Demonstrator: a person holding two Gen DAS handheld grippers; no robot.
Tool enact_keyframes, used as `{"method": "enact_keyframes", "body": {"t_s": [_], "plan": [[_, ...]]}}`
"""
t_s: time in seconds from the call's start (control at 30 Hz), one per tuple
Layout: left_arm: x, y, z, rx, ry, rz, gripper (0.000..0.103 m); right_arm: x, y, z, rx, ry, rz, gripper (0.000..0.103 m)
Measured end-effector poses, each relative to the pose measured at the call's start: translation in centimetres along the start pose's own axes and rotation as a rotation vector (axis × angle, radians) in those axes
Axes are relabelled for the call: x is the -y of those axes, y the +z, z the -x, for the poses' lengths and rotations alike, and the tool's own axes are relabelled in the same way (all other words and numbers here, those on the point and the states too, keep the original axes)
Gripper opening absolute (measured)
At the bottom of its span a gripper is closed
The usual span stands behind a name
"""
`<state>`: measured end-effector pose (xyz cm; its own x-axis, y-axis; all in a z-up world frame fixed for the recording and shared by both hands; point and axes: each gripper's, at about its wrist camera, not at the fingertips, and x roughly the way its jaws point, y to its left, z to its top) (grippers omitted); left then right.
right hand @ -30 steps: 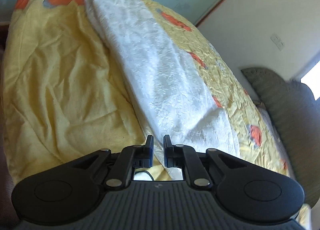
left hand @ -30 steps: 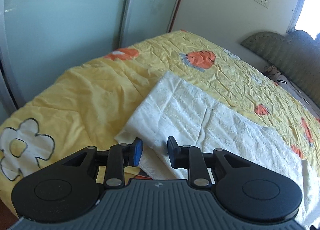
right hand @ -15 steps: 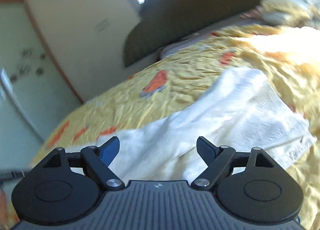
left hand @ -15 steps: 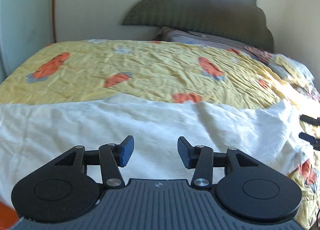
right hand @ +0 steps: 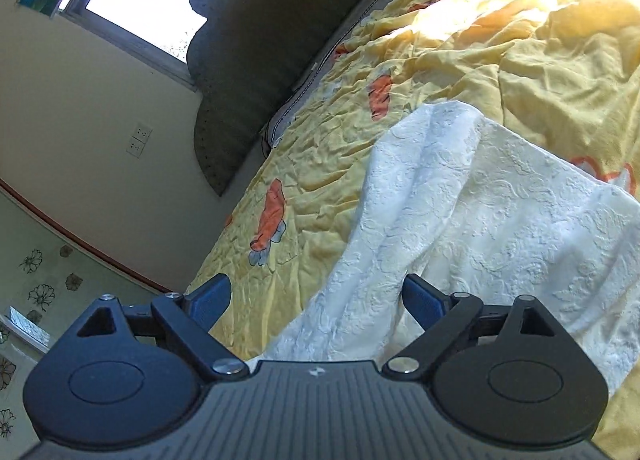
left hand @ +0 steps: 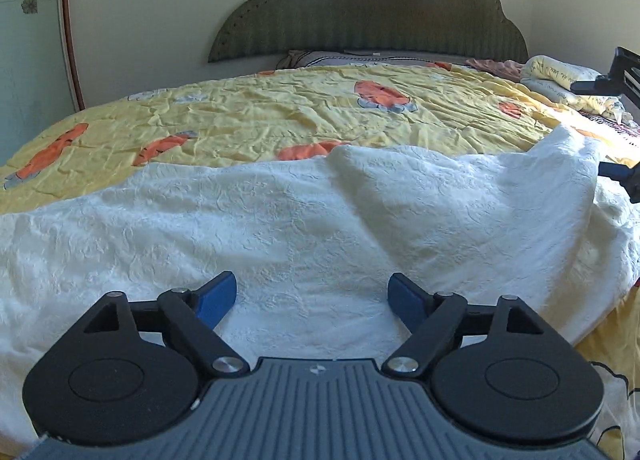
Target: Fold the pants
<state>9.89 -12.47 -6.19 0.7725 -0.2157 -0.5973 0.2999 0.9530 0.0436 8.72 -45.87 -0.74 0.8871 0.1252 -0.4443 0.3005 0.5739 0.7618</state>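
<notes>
Both grippers empty above the laid-out pants

White pants [left hand: 320, 220] lay lengthwise across the bed [left hand: 280, 116]; left gripper [left hand: 312, 298] and right gripper [right hand: 316, 298], jaws just spread wide and empty, hovered over them, right nearer an end

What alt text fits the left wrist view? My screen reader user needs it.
The open left gripper, holding nothing, hovers over white textured pants spread across a yellow quilt with orange prints. A dark scalloped headboard stands behind.
</notes>
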Motion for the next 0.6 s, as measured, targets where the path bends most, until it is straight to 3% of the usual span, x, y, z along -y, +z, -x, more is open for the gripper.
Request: {"method": "enact_keyframes", "body": {"t_s": [0.2,0.33,0.4,0.43,0.53,0.6], "plan": [[-0.1,0.1,-0.2,-0.007,-0.022,0.001,0.093,-4.5,1.6,-4.2,-0.038,0.037,0.070,0.098],[-0.1,0.1,-0.3,-0.009,-0.027,0.002,0.094,-8.0,2.4,-9.2,-0.128,0.089,0.227,0.102],[-0.1,0.1,-0.3,-0.009,-0.028,0.002,0.094,-8.7,2.0,-10.7,-0.136,-0.024,0.253,0.102],[-0.1,0.1,-0.3,-0.009,-0.030,0.003,0.095,-8.6,1.7,-10.6,-0.121,-0.053,0.239,0.102],[-0.1,0.1,-0.4,-0.010,-0.035,0.003,0.096,-7.8,0.3,-8.4,-0.074,0.030,0.240,0.102],[-0.1,0.1,-0.4,-0.011,-0.036,0.002,0.096,-7.6,-1.0,-6.1,-0.032,0.012,0.264,0.103]]}}
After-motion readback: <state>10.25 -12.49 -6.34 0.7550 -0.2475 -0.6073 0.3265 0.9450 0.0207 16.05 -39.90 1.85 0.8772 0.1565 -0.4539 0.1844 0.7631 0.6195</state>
